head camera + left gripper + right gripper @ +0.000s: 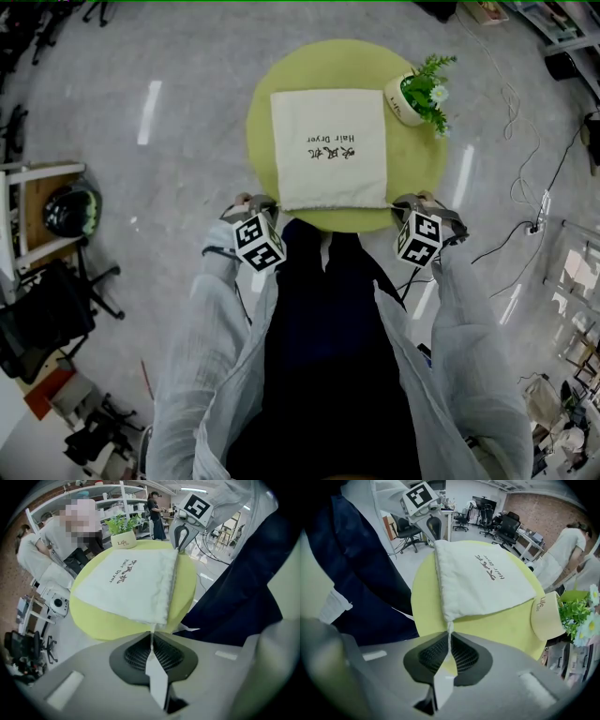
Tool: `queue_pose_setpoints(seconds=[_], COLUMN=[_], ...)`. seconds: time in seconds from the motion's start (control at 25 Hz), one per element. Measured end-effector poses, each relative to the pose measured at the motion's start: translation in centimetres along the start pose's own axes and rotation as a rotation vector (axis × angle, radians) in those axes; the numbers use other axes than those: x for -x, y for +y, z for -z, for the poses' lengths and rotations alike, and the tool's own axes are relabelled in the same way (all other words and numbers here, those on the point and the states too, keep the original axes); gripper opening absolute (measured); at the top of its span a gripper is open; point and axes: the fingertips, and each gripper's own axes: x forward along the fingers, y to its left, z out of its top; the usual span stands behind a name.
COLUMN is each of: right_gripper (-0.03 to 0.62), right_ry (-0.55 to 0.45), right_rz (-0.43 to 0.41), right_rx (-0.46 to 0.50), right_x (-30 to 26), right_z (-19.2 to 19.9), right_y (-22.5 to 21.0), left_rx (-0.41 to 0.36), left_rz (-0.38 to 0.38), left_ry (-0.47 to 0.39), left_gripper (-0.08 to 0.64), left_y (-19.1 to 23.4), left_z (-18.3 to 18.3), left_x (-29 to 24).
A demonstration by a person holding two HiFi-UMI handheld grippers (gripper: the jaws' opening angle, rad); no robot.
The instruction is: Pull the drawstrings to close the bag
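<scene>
A white cloth drawstring bag (328, 145) with dark print lies flat on a round yellow-green table (417, 164). Its gathered mouth edge faces me. My left gripper (258, 202) sits at the bag's near left corner. In the left gripper view this gripper (152, 637) is shut on a thin white drawstring (152, 631) that comes out of the bag (126, 585). My right gripper (412, 201) sits at the near right corner. In the right gripper view it (450, 637) is shut on the other drawstring (450, 629), just below the bunched corner of the bag (480, 581).
A small potted plant (417, 94) in a white pot stands on the table's far right, beside the bag. People (61, 536) sit or stand beyond the table. Office chairs (506, 524), a shelf with a helmet (70, 208) and floor cables (525, 225) surround the table.
</scene>
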Motion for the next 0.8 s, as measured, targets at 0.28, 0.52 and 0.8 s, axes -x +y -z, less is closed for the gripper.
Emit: queue_pose_setpoints(seconds=[0.28,0.52,0.8], right_gripper=[0.017,0.017,0.015], right_ry=[0.02,0.06,0.088], right_rz=[0.022,0.056,0.109], right_rx=[-0.022,-0.037,-0.02], right_x=[0.0,0.0,0.0], right_z=[-0.1,0.5,1.4], right_y=[0.2,0.2,0.4], left_rx=[0.033,0.026,0.084], left_rz=[0.002,-0.032,-0.073], left_ry=[0.034,0.117,0.143], left_gripper=[0.031,0.028,0.027], left_y=[0.2,0.5,1.2], left_z=[1.2,2.3,2.8], left_x=[-0.4,-1.6,-2.1])
